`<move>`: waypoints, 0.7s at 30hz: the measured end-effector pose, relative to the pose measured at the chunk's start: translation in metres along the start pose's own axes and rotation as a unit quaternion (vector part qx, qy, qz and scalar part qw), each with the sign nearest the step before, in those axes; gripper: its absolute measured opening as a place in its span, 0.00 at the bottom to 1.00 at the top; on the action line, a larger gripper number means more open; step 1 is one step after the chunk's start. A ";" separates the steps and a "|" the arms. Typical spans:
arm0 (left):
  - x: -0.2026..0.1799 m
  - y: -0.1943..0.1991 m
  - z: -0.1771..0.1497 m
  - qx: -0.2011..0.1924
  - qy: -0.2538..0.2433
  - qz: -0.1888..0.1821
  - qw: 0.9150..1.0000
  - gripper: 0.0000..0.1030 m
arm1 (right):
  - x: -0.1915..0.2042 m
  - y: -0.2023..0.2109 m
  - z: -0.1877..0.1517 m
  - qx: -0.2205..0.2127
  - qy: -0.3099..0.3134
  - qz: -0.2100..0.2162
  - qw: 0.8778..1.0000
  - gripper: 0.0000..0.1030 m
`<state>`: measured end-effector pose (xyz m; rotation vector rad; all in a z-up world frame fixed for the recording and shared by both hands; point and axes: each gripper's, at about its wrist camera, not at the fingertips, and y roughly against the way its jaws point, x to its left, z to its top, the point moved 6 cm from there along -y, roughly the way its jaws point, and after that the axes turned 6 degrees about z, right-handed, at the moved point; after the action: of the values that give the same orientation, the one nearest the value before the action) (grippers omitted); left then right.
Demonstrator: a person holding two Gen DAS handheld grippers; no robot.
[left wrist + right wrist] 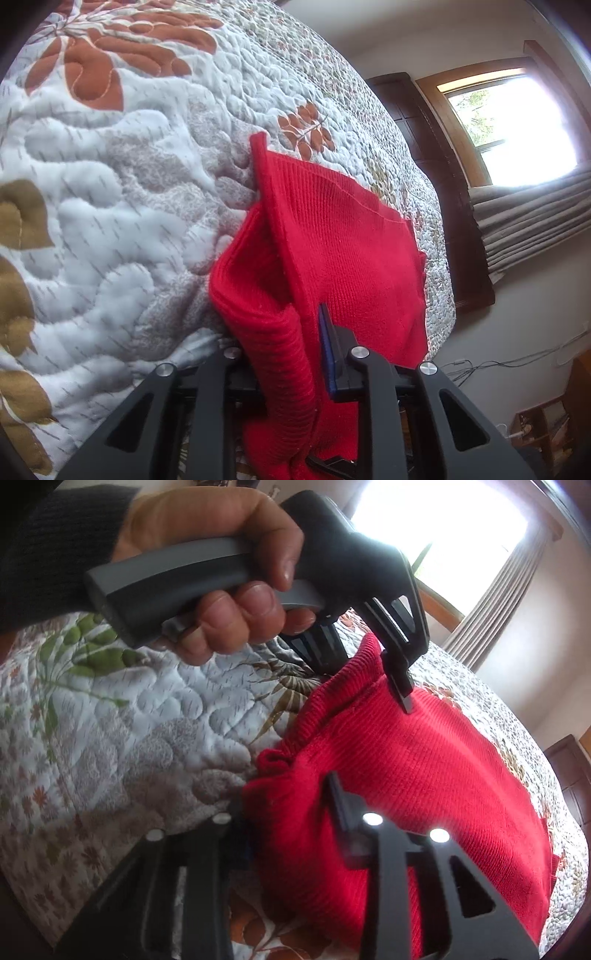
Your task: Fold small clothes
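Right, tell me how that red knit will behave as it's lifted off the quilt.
Probably floppy: the red knit sags and bunches between the left hand-held gripper and the right hand-held gripper. The ribbed weave looks grippy, so slipping seems unlikely. Its thick folds suggest some weight, so free edges would likely droop toward the quilt.

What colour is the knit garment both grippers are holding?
Solid red, ribbed knit garment, with no print. It shows best in the right wrist view.
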<state>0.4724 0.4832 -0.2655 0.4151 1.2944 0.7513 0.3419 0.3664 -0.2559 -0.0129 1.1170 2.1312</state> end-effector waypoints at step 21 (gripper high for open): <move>-0.049 0.025 0.004 -0.024 -0.016 0.030 0.999 0.20 | -0.051 0.045 0.027 -0.055 -0.078 0.015 0.995 0.11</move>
<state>0.4657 0.4670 -0.2127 0.4284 1.2366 0.8217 0.3615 0.3388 -0.1911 0.1166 0.9129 2.1771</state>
